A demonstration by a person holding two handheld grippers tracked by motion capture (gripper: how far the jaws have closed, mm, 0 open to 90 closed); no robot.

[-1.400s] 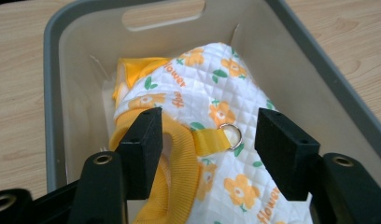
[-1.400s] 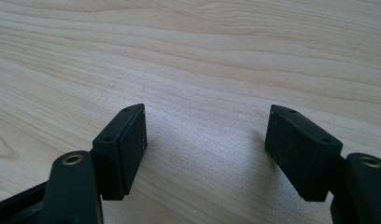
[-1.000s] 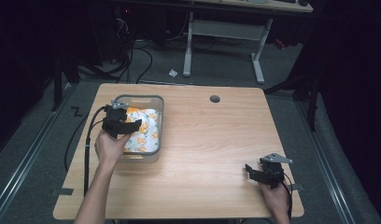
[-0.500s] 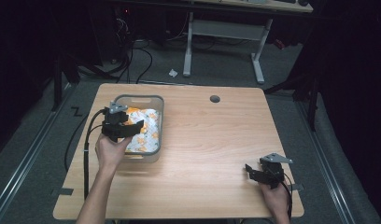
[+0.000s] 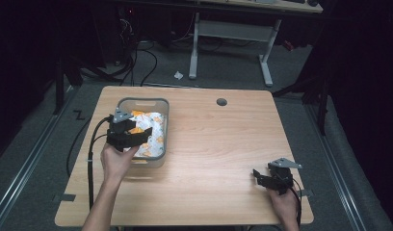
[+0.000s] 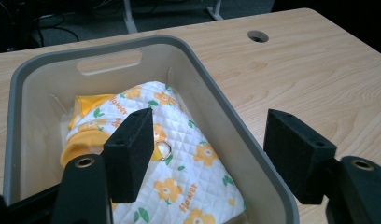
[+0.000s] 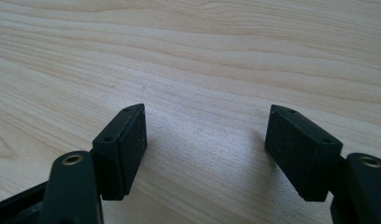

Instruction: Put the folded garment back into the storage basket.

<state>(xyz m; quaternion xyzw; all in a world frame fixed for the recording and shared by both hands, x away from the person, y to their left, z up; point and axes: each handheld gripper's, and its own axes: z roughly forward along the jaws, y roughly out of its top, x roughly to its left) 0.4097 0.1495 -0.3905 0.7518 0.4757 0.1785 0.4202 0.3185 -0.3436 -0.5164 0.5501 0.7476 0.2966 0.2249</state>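
A grey plastic bin (image 5: 164, 126) stands on the left half of the wooden table (image 5: 223, 144). In it lies a white quilted cloth (image 5: 154, 126) printed with orange flowers. My left gripper (image 5: 142, 136) hovers over the bin's near part, open, and its jaws have just been opening with nothing gripped between them. In the left gripper view the cloth (image 6: 198, 158) with a small metal ring (image 6: 164, 150) lies below the left gripper (image 6: 207, 149), and the bin's wall (image 6: 216, 93) passes underneath. My right gripper (image 5: 260, 176) rests open at the near right, over bare wood in the right gripper view (image 7: 205, 140).
A round cable hole (image 5: 221, 102) sits near the table's far edge. Behind the table stand the white legs of a desk (image 5: 267, 57), with cables on the dark floor. Bare wood lies between the bin and the right gripper.
The left gripper has drawn back a little toward the near side of the bin and risen slightly. The right gripper has kept still.
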